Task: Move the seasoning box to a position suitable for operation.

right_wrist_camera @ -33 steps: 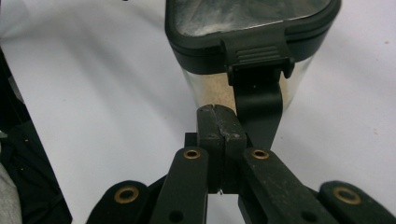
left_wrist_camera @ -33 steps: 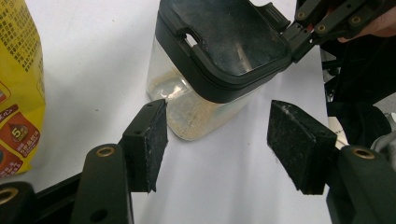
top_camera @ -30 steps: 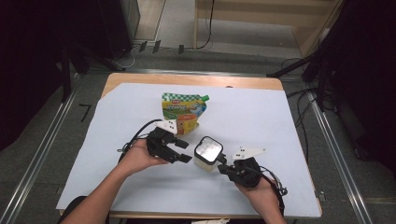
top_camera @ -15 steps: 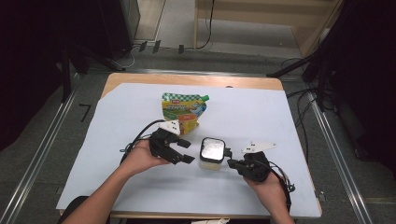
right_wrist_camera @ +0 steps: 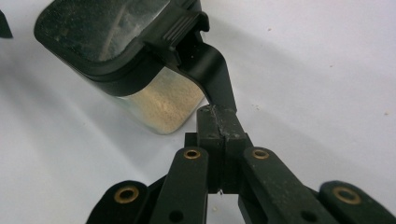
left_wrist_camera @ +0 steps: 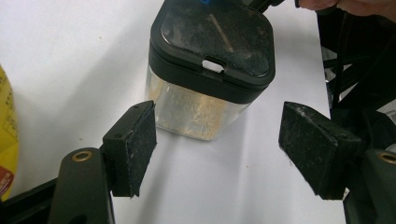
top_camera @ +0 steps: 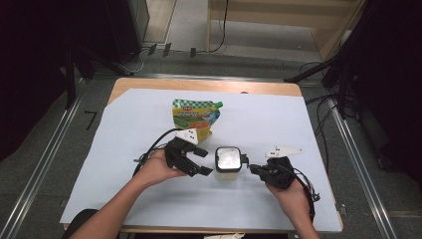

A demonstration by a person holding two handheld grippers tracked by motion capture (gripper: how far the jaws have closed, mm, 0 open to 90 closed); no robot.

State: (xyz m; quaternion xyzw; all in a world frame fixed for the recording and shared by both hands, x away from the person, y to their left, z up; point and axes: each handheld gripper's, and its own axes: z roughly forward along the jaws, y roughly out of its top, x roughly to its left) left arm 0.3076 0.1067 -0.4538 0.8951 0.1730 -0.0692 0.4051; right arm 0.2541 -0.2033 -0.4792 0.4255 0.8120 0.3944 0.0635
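**Jar pinched by its handle, left jaws let go**

The jar's [top_camera: 228, 163] far side is cut off in the left gripper view, and its base hides behind its lid from above. It stands on the white sheet [top_camera: 308, 129] between both hands, seemingly part-filled with pale powder. The left gripper [left_wrist_camera: 219, 149] has just been opening, pads clear of the glass. The right gripper [right_wrist_camera: 219, 123] is clamped on the jar's black handle [right_wrist_camera: 212, 70]. A yellow pouch [top_camera: 195, 117] lies behind.

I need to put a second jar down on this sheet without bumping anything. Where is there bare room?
Free: the white sheet right of the yellow pouch up to its far edge, and the left part beside the left gripper. Crowded: the near middle, where the jar stands between both grippers, the right gripper shut on its handle.
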